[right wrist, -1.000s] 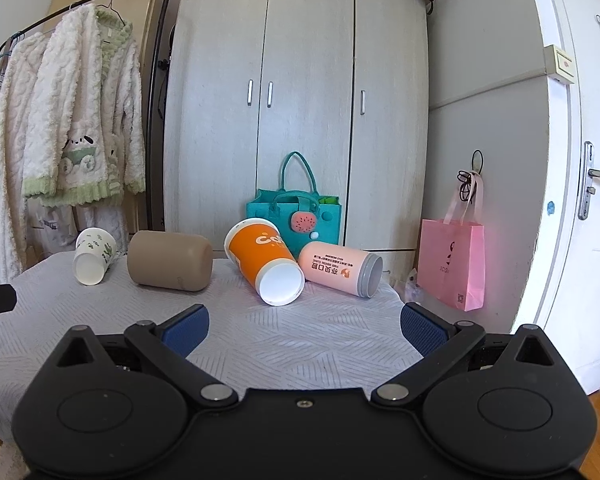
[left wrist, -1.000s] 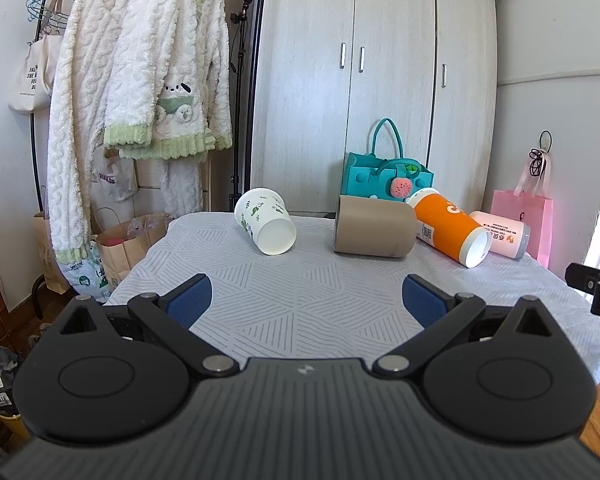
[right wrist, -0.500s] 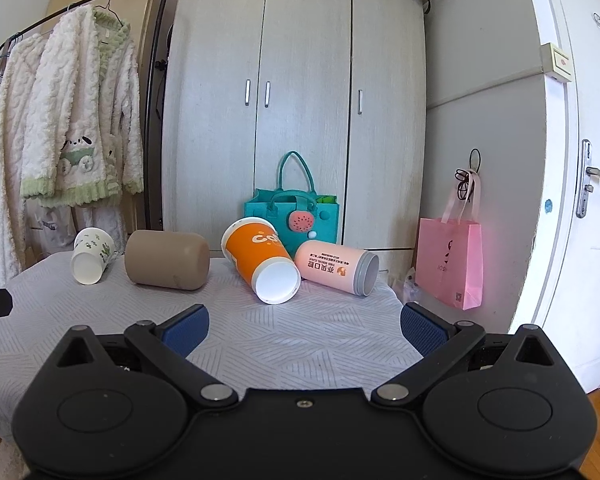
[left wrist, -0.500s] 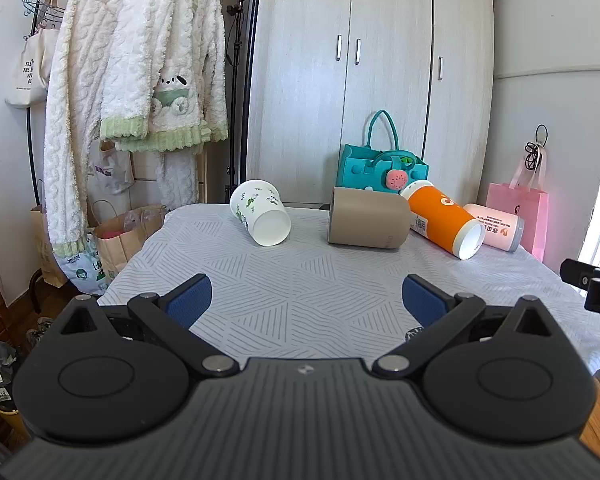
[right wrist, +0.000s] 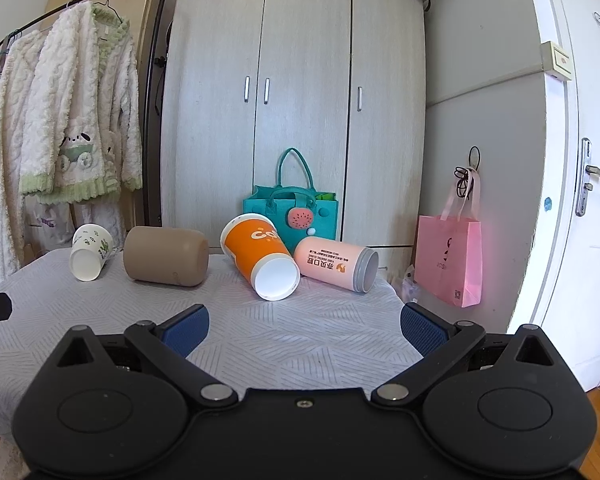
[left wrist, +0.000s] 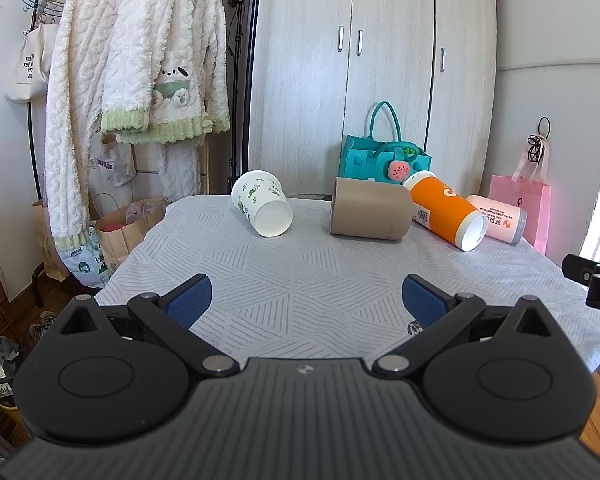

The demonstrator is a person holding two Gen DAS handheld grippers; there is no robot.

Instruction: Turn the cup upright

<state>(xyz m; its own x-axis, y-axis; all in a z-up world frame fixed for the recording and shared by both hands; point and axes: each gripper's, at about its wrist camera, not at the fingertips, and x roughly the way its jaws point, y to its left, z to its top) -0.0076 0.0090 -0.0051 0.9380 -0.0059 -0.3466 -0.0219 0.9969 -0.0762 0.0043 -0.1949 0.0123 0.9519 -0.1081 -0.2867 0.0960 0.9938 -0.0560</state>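
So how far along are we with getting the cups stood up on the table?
Nothing looks done yet: the white leaf-print cup, tan cup, orange cup and pink cup all lie on their sides on the table. Nothing is in hand; the left tongs and right tongs are open and empty, short of the cups. All four are left to flip.

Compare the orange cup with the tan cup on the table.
The orange cup is tall, printed and white inside, its mouth towards the camera; the tan cup is squat and plain, its mouth turned left. Both lie on their sides on the table, untouched.
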